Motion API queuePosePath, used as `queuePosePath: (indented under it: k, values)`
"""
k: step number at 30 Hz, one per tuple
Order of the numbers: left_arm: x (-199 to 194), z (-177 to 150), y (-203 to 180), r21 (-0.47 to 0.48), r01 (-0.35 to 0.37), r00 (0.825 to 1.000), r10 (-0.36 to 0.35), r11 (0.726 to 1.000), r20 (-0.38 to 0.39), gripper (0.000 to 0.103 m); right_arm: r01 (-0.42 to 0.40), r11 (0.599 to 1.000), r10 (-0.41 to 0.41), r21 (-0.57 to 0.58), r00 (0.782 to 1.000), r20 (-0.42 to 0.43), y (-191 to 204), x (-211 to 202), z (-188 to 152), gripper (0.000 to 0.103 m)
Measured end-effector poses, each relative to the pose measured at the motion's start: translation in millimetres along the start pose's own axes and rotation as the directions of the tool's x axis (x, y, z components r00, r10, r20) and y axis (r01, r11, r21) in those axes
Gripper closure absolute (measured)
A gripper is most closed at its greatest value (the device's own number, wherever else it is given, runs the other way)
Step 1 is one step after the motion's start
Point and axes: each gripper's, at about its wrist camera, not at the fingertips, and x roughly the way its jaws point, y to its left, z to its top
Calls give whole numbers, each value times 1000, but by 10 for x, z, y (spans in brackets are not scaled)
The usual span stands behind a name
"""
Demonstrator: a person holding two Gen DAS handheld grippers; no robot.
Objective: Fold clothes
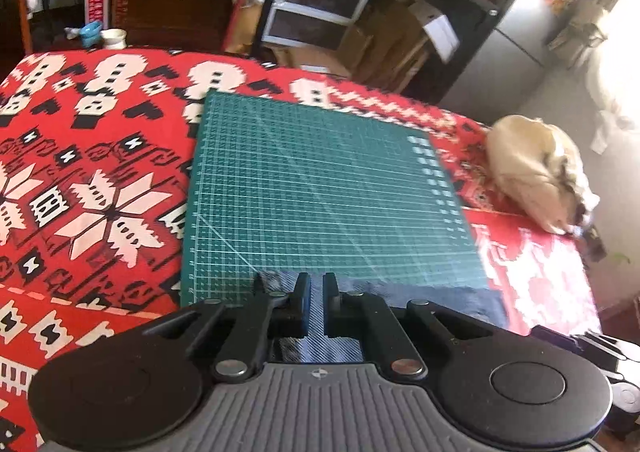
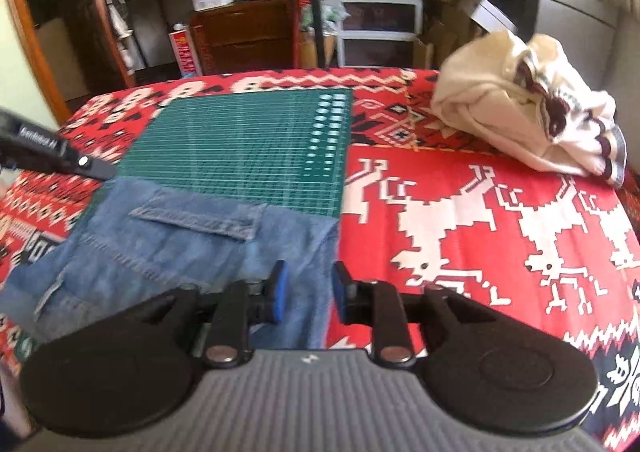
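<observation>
A blue denim garment [image 2: 180, 244] with a flap pocket lies flat across the near end of a green cutting mat [image 2: 240, 140]. My left gripper [image 1: 316, 302] is shut on the denim's edge [image 1: 440, 298], and striped fabric shows between its fingers. In the right wrist view one black finger of the left gripper [image 2: 94, 167] reaches the garment's far left corner. Low over the denim's right edge, my right gripper [image 2: 309, 292] stands open with nothing pinched. A crumpled cream sweater [image 2: 520, 112] with dark red trim sits at the table's far right, also seen as a cream sweater [image 1: 532, 172] in the left wrist view.
The table wears a red, white and black patterned cloth [image 2: 460, 212]. Beyond the far edge stand a dark wooden dresser [image 2: 244, 36], a drawer unit [image 2: 376, 12] and cluttered shelves. The table's right edge [image 1: 592, 292] drops off past the mat.
</observation>
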Motion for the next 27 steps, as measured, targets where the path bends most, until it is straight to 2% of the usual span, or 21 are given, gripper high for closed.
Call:
queuePosePath:
  k: [1, 2, 3, 4, 6, 7, 8, 10, 11, 15, 20, 22, 23, 27]
  values:
    - [-55, -31, -39, 15, -2, 1000, 2, 1000, 0, 86, -10, 1000, 10, -6, 1000, 4, 41, -42, -4, 58]
    - [-110, -74, -77, 30, -7, 1000, 7, 1000, -2, 71, -22, 1000, 22, -9, 1000, 8, 87, -86, -8, 53]
    - [-158, -128, -109, 41, -13, 1000, 13, 999, -5, 62, -32, 999, 32, -11, 999, 9, 127, -115, -3, 44]
    - [-196, -185, -137, 50, -17, 1000, 18, 999, -11, 60, -40, 999, 40, -11, 999, 9, 161, -137, -1, 34]
    - [-240, -310, -188, 62, -16, 999, 19, 998, -45, 55, -51, 999, 50, -6, 999, -7, 232, -165, 8, 23]
    - [-259, -374, -212, 67, -15, 998, 19, 998, -64, 51, -55, 998, 55, -3, 998, -16, 268, -178, 13, 18]
    - [-271, -437, -232, 71, -14, 996, 20, 997, -83, 42, -59, 998, 59, 3, 998, -33, 300, -173, 16, 16]
    - [-266, -554, -271, 83, -22, 992, 32, 996, -120, 39, -60, 998, 60, 2, 996, -71, 371, -150, 14, 5]
    - [-256, -599, -294, 94, -32, 990, 44, 995, -136, 38, -57, 998, 56, -9, 994, -91, 411, -136, 7, 5]
    - [-199, -694, -357, 127, -44, 983, 65, 991, -172, 22, -26, 999, 20, -38, 987, -160, 516, -38, -34, 1]
    - [-17, -728, -382, 146, -79, 965, 113, 986, -236, 18, -2, 999, -8, -40, 965, -262, 531, 175, -132, 1]
    - [55, -768, -392, 176, -101, 958, 144, 979, -249, 16, -2, 999, -8, -35, 962, -272, 520, 213, -161, 1]
    - [87, -790, -399, 193, -111, 955, 159, 975, -252, 10, -2, 1000, -5, -27, 962, -274, 507, 223, -172, 1]
    - [131, -863, -419, 218, -140, 956, 190, 966, -226, 0, -3, 1000, 5, 8, 959, -284, 465, 236, -207, 1]
